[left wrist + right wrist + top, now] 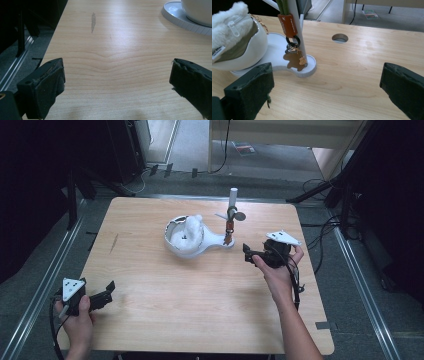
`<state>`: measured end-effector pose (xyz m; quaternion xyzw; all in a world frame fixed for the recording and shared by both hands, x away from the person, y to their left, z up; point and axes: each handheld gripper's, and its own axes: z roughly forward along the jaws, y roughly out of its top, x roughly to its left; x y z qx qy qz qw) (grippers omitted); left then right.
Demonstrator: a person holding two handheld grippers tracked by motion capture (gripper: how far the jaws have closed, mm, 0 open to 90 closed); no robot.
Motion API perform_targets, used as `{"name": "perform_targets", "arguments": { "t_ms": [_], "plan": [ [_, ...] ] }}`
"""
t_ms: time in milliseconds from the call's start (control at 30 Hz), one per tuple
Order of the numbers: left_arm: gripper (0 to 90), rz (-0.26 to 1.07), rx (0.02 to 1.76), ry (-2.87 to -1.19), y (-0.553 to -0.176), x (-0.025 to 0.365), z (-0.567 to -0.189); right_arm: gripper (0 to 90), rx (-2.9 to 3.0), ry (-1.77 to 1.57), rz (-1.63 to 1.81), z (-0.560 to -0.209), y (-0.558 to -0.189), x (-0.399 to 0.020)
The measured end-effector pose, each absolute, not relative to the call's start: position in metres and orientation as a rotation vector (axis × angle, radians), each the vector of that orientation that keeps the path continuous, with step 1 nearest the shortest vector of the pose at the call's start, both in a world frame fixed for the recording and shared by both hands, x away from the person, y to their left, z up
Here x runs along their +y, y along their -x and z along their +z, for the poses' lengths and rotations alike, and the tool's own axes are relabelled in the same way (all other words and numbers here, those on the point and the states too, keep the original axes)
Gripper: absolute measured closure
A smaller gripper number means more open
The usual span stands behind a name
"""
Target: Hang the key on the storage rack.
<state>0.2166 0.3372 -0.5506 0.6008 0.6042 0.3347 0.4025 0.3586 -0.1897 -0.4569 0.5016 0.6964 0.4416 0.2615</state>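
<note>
A white bowl stand (pixel 192 240) sits on the worktop (pixel 200 290), a fluffy pouch (pixel 191 226) inside. The right claw (pixel 248 253), released, hovers just beside its keychain post (pixel 232 217); the left claw (pixel 107 292), released, is well apart.

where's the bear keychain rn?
The bear keychain hangs against the white post over the stand's round tray, right of the white bowl, just ahead of the open right gripper.

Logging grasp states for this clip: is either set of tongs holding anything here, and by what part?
Nothing is held. The left tongs and right tongs both stand open over bare table, jaws wide apart with nothing between them.
</note>
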Motion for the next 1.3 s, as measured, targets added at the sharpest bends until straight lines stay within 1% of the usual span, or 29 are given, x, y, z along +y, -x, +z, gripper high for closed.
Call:
{"name": "perform_targets", "arguments": {
  "t_ms": [500, 1300],
  "plan": [
    [0.6, 0.851, 1.527, -1.518, -0.217, 0.337, -0.551, 0.0, 1.812, -1.395, 1.164, -0.472, -0.322, -0.229],
    [0.6, 0.855, 1.527, -1.519, -0.216, 0.336, -0.551, 0.0, 1.733, -1.473, 1.068, -0.51, -0.284, -0.279]
  ]
}}
